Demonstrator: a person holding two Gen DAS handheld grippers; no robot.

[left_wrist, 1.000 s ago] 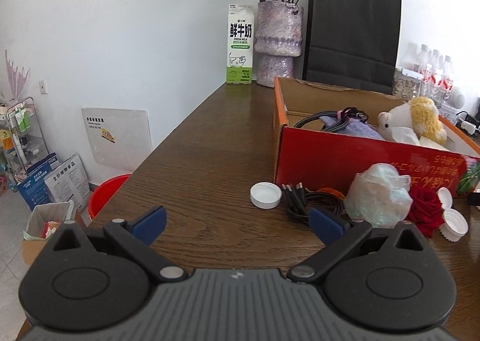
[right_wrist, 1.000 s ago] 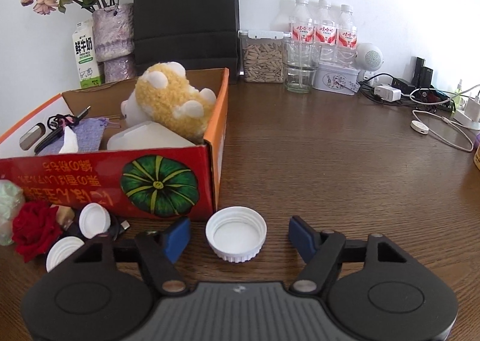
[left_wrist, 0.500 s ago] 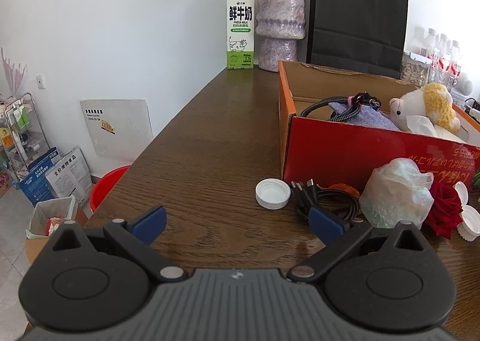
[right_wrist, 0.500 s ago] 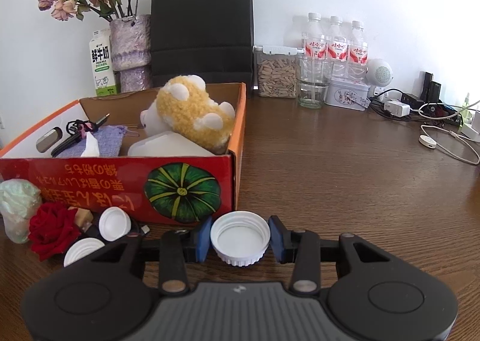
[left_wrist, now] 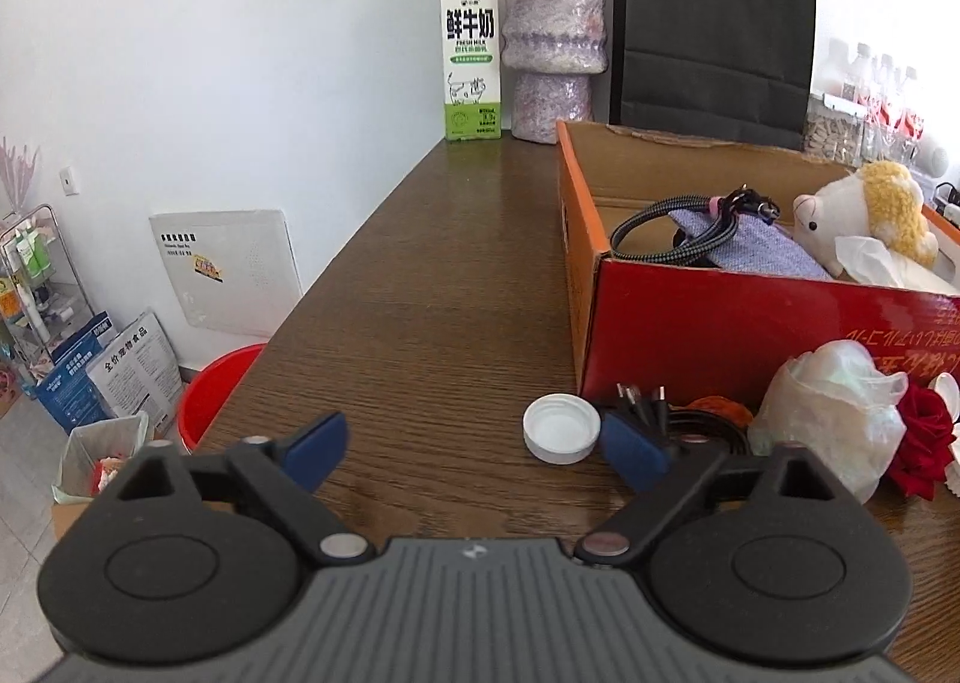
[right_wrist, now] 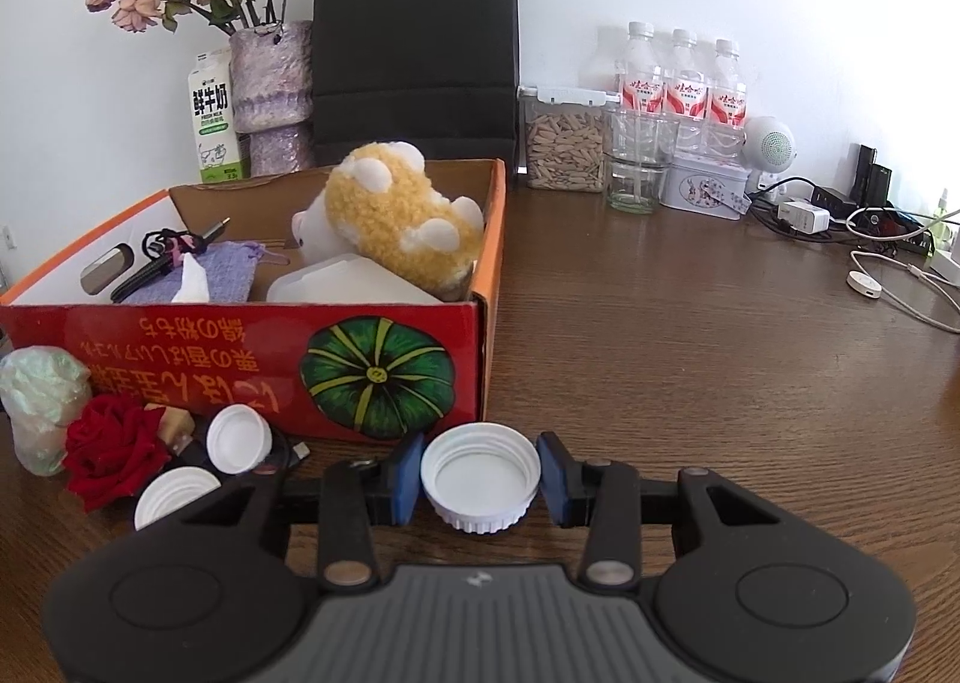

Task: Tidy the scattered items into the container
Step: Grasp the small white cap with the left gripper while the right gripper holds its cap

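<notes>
The red cardboard box (left_wrist: 720,335) (right_wrist: 210,353) holds a plush toy, a purple pouch and cables. In the right wrist view my right gripper (right_wrist: 480,473) is shut on a large white cap (right_wrist: 480,479) in front of the box's near right corner. My left gripper (left_wrist: 474,446) is open and its jaws are closing. A small white cap (left_wrist: 561,437) lies between its fingers on the table, close to the right finger, untouched. A black cable bundle (left_wrist: 702,425), a plastic-wrapped bundle (left_wrist: 834,413), a red rose (right_wrist: 111,443) and two more white caps (right_wrist: 237,437) (right_wrist: 174,494) lie along the box's front.
A milk carton (left_wrist: 471,53), a vase (left_wrist: 552,35) and a black paper bag (right_wrist: 414,47) stand at the back wall. Water bottles (right_wrist: 684,77), a seed jar (right_wrist: 564,143) and charger cables (right_wrist: 870,263) sit at the back right. A red bucket (left_wrist: 216,383) stands below the table's left edge.
My right gripper has closed from wide open onto the large white cap. My left gripper has moved forward toward the small white cap, and its fingers have drawn in a little.
</notes>
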